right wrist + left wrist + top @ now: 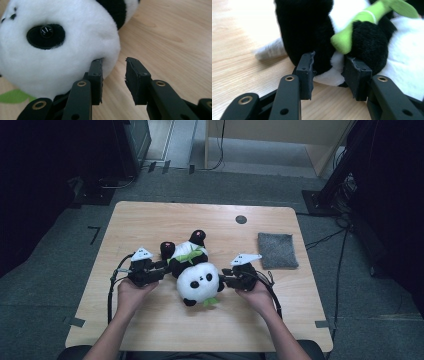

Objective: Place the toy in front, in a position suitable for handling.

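Soft, light panda plush (196, 272) — left gripper (328, 75) pinches its squashy body, right gripper (113, 77) sits apart beside the head — grab a limb.

No readable text, label, brand or number anywhere; far background perhaps too dark to tell.

- Left gripper (162, 268): black body, topped at 12 o'clock by a grey three-cornered plate; a black cable loops off toward 7 o'clock.
- Right gripper (226, 276): the same black build and grey plate; its cable curves toward 5 o'clock.
- Jaws: black arms with brass-ringed rivet holes, small screw holes and flat black pads (95, 80) ragged at the edges.
- Forearms bare, no sleeves visible.
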